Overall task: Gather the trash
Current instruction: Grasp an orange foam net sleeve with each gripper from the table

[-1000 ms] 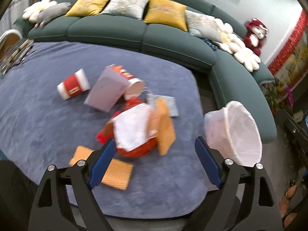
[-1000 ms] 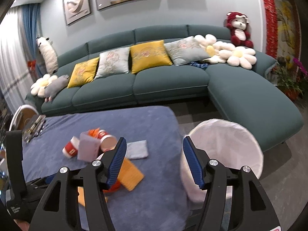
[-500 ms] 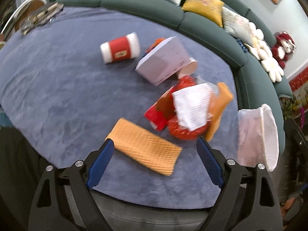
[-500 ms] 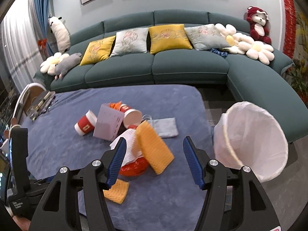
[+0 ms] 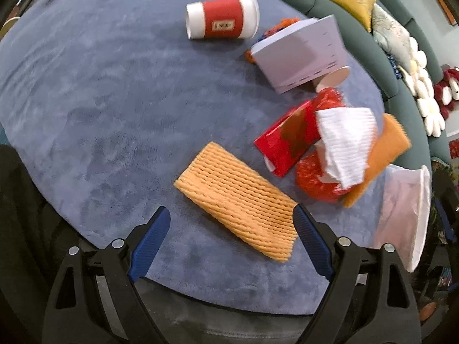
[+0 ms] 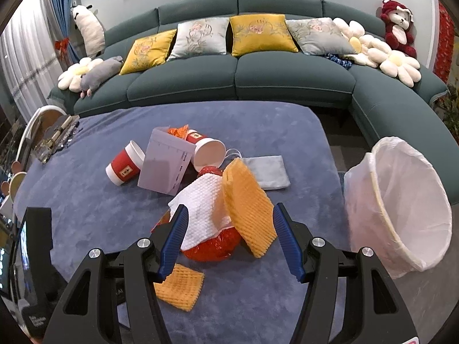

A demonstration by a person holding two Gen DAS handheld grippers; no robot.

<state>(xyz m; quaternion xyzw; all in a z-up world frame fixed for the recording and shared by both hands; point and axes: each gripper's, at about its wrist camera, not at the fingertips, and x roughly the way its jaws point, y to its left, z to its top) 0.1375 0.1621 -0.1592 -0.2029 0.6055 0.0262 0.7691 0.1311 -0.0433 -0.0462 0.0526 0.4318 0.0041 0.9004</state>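
Trash lies on a table under a blue plush cover (image 5: pixel 100 100). A flat orange foam sheet (image 5: pixel 238 200) is nearest; my left gripper (image 5: pixel 231 210) hovers over it, open wide, pads not touching it. Beyond lie a red paper cup (image 5: pixel 222 17), a lavender card box (image 5: pixel 301 54), a red wrapper (image 5: pixel 289 137) and a white tissue (image 5: pixel 347 140). My right gripper (image 6: pixel 229 209) is open above the pile: white tissue (image 6: pixel 200 200), a tilted orange foam sheet (image 6: pixel 246 203) and a red mesh bag (image 6: pixel 212 246). The white-lined bin (image 6: pixel 396 209) stands to the right.
A second cup (image 6: pixel 206 149) and a grey pouch (image 6: pixel 266 169) lie behind the pile. A green sofa (image 6: pixel 287 80) with cushions curves around the table's far and right sides. Metal items (image 6: pixel 57 137) sit at the table's far left. A black device (image 6: pixel 34 258) is at the left edge.
Both grippers came down toward the table. The left view rolled and closed in on the flat orange sheet. The right gripper drew nearer to the pile; the bin slid right.
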